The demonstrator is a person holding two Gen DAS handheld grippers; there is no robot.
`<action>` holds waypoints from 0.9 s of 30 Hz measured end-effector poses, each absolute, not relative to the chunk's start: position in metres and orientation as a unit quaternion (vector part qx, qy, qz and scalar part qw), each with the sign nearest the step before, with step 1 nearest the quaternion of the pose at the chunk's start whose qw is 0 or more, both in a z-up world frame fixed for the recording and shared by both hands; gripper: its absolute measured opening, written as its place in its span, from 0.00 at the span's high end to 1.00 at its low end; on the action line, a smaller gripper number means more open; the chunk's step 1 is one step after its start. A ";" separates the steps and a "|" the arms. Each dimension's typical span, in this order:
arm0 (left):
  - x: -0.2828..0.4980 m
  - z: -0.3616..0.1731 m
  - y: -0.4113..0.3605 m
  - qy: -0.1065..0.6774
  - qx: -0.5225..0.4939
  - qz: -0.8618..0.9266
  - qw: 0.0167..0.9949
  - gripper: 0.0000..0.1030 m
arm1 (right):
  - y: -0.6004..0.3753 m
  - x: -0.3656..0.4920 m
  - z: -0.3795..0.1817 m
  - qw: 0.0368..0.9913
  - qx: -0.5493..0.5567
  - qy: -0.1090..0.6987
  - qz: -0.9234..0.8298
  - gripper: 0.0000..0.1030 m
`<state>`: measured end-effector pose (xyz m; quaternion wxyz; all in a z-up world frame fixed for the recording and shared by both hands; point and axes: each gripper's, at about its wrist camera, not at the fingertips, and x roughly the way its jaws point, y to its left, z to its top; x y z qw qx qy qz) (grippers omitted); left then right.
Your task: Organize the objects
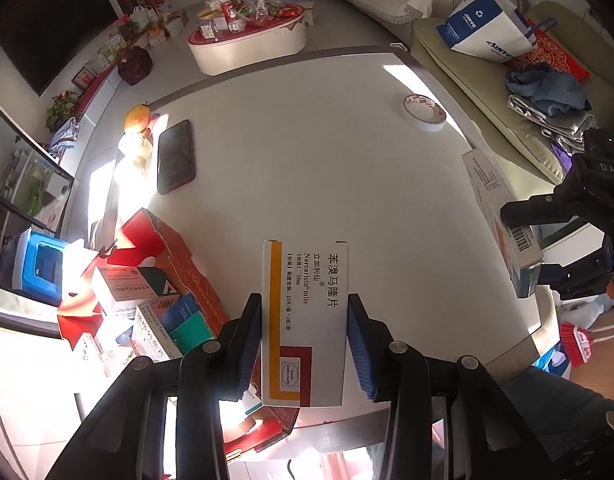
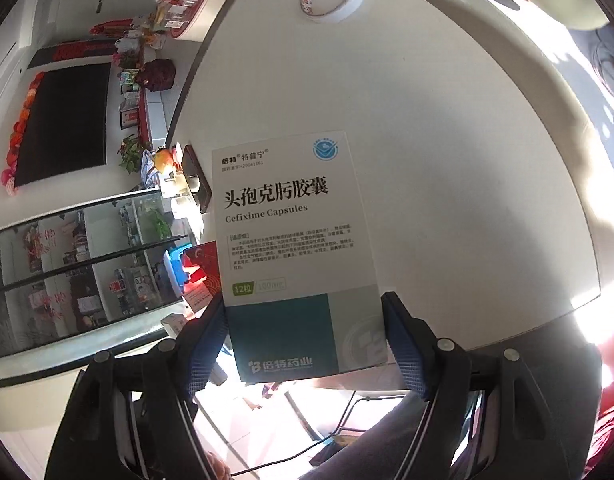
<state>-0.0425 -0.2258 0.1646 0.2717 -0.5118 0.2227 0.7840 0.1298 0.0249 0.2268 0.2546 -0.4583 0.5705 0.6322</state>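
My left gripper is shut on a white medicine box with an orange stripe and a dark red corner, held above the white table. My right gripper is shut on a wider white and teal Cefixime capsule box, also lifted over the table. That same box and the right gripper show at the right edge of the left wrist view. A red cardboard box at the table's left side holds several medicine boxes.
A dark phone lies at the left of the table beside an orange fruit. A roll of tape sits near the far right edge. A sofa with bags and folded clothes stands beyond the table.
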 end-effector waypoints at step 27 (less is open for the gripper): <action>-0.060 0.226 -0.255 0.094 -0.424 0.863 0.259 0.58 | -0.006 0.065 0.192 0.278 -0.632 0.324 0.647 0.26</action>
